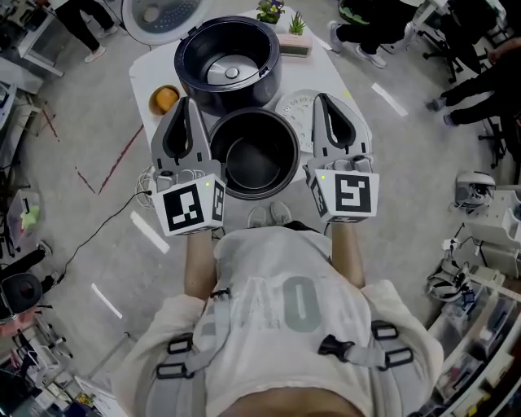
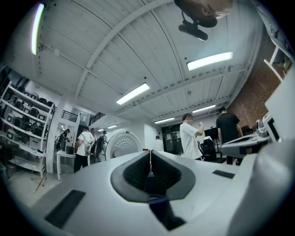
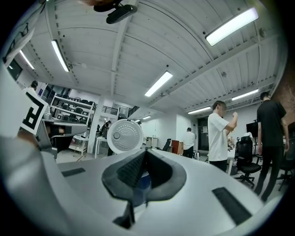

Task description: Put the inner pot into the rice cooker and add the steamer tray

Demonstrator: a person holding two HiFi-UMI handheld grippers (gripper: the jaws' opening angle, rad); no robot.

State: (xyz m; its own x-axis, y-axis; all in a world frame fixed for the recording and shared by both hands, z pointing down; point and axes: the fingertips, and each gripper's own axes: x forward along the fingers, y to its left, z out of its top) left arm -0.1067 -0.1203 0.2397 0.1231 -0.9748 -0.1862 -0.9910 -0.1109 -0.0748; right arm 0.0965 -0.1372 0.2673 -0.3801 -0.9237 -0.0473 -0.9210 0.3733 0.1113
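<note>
Inspector: Location of the inner pot point(image 1: 255, 155)?

Assessor: Near part of the white surface point(image 1: 321, 69), upright and empty, just on the near side of the open rice cooker point(image 1: 228, 61). It is not yet in the cooker, whose heating plate shows bare.

Inspector: Step in hand?

Assessor: First step, which I judge to be the approach to the lift. The left gripper point(image 1: 186, 102) lies along the pot's left side and the right gripper point(image 1: 324, 98) along its right. Both sets of fingers are clenched tight, and each gripper view shows nothing between them.

Inspector: Next move?

Assessor: In my judgement the pot must be secured, raised clear of the cooker's rim, carried to the far side and lowered in level. With the fingers closed, either they open to take the rim, or the pot is squeezed between the two grippers. The steamer tray follows. The pale perforated disc point(image 1: 295, 110) right of the cooker is probably it.

Inspector: Limits of observation?

Assessor: The right gripper covers part of that disc. Whether either gripper touches the pot's wall cannot be told. The surface's near edge is hidden under pot and grippers. Both gripper views show ceiling and room, not the pot. The round white lid point(image 1: 159, 15), apparently the cooker's, is cut off at the far edge.
</note>
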